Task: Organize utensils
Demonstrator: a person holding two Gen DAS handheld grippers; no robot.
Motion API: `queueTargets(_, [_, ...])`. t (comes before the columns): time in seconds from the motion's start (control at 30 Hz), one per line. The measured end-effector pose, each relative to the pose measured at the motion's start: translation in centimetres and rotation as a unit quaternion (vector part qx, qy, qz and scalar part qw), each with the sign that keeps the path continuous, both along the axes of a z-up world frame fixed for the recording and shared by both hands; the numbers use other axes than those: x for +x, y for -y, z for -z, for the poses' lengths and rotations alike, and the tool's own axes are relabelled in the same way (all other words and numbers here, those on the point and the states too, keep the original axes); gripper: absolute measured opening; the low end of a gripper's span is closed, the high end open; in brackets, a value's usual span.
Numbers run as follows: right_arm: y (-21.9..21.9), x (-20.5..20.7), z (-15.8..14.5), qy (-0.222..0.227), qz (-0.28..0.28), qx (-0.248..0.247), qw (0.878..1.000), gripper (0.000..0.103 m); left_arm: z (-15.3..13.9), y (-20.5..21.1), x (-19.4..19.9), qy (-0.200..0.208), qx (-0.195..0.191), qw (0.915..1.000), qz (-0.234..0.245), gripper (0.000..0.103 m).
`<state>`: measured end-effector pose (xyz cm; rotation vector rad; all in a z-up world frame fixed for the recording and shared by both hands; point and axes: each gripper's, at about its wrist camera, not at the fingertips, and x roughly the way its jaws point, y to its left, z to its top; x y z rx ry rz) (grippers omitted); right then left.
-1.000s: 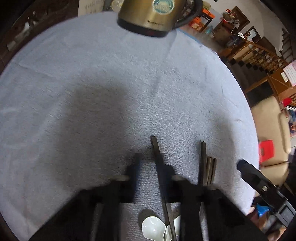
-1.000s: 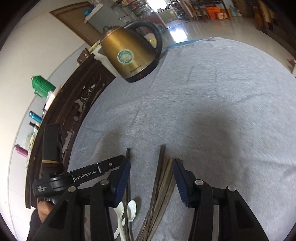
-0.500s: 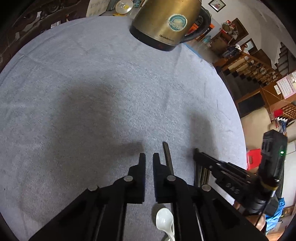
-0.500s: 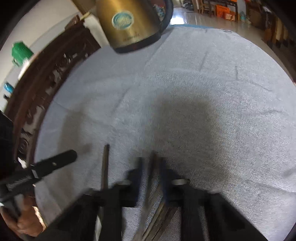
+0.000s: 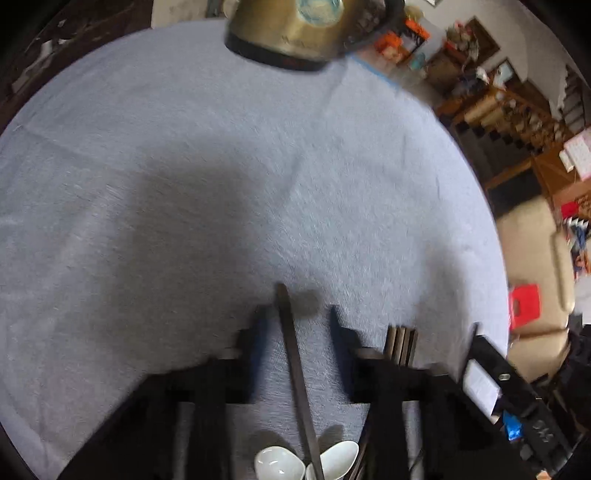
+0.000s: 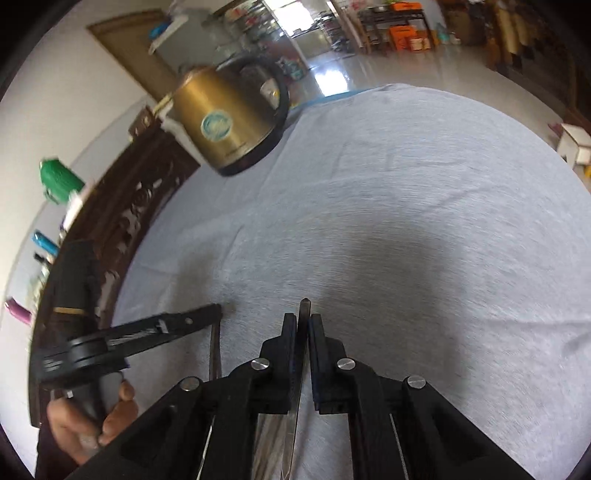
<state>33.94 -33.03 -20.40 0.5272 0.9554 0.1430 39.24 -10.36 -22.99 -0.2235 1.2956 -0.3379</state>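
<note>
Grey cloth [image 5: 184,166] covers the round surface; cluttered room with wooden stair rails behind it.

Left wrist view:
- 1 gold kettle [image 5: 295,33] at the far edge. It has a round teal sticker, and the print on the base band is too blurred to read.
- left tool [image 5: 299,332] near the near edge, pointing down at the cloth. Its jaws have just been opening and now stand apart.
- 1 lone chopstick [image 5: 291,350] lies flat between the jaws, clear of both pads.
- chopstick bundle [image 5: 400,343] just right of the right-hand finger, lying on the cloth. Three or four ends show; I can't split them cleanly.
- 2 white spoons [image 5: 279,465] at the near edge, bowls side by side, with the lone chopstick running between them.
- White label on the black body at lower right, unreadable.

Right wrist view:
- right tool [image 6: 303,325] is closed, clamped on 1 gripped chopstick [image 6: 304,306]. The dark tip pokes out just past the pads, over the cloth.
- Same kettle is at the far-left edge, teal sticker facing the camera, text not legible.
- Left tool comes in from the left, held by a hand [image 6: 92,417], with the lone chopstick under its tip. White lettering on its arm is blurred.
- Left-side shelf clutter: 1 green jug [image 6: 59,181].
</note>
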Motion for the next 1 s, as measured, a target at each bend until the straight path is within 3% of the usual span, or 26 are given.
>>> queueTargets(0.03, [0.6, -0.4, -0.2, 0.002, 0.007, 0.003, 1.0, 0.007, -0.1, 0.2, 0.0, 0.008, 0.011, 0.9999, 0.003, 0.007])
queueTargets(0.2, [3.1, -2.2, -0.6, 0.007, 0.041, 0.027, 0.999, 0.007, -1.0, 0.6, -1.1, 0.037, 0.011, 0.9991, 0.018, 0.006])
queueTargets(0.5, [4.3, -6.1, -3.8, 0.061, 0.064, 0.049, 0.995, 0.007, -9.5, -0.9, -6.6, 0.146, -0.046, 0.9866, 0.055, 0.005])
queueTargets(0.77, [2.1, -11.3, -8.7, 0.13, 0.067, 0.017, 0.989, 0.007, -13.8, -4.2, -11.9, 0.202, -0.1, 0.9717, 0.072, 0.005])
queueTargets(0.83, [1.2, -12.8, -9.9, 0.149, 0.064, 0.003, 0.987, 0.007, -14.4, -2.7, -12.5, 0.216, -0.106, 0.968, 0.072, 0.005])
queueTargets(1.0, [-1.3, -16.5, -12.3, 0.192, 0.067, -0.038, 0.978, 0.007, -17.0, -3.8, -16.5, 0.263, -0.12, 0.9542, 0.077, 0.005])
